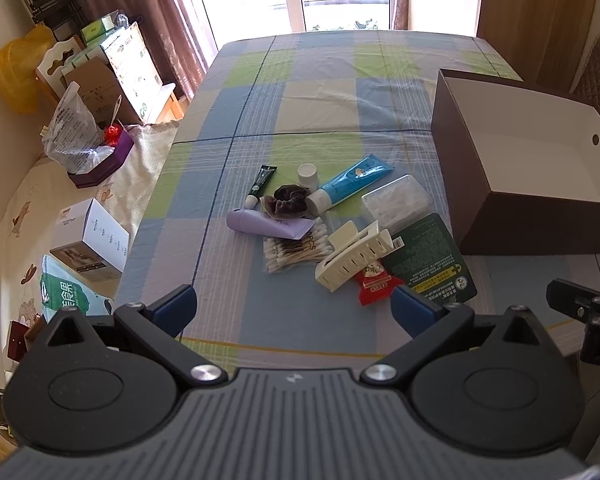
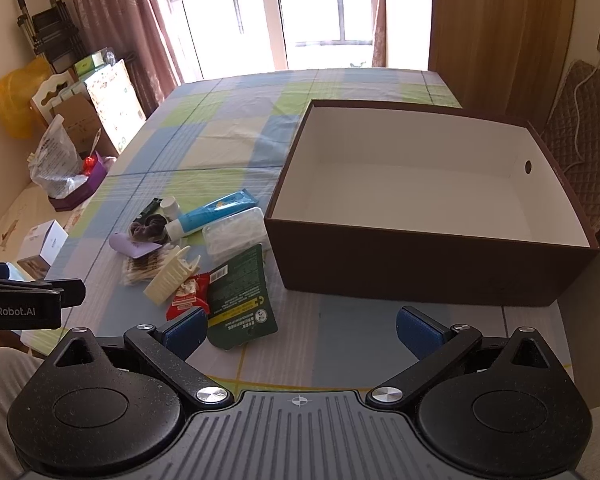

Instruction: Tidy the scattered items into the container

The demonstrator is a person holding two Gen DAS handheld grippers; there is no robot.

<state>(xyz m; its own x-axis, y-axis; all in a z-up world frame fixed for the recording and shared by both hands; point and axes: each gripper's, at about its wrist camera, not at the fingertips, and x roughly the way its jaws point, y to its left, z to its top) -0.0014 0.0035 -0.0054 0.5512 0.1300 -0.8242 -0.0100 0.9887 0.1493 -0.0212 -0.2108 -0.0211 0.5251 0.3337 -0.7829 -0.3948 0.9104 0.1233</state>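
A woven checked cotton cloth covered the table beneath a matt brown cardboard box with smooth white lining, a glossy cream plastic hair clip and a velvety scrunchie.

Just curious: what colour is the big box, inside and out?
The box is dark brown outside and white inside; the right wrist view shows it best.

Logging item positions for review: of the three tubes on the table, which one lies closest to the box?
The blue tube; its flat end points toward the brown box, while the purple and dark green tubes lie farther left.
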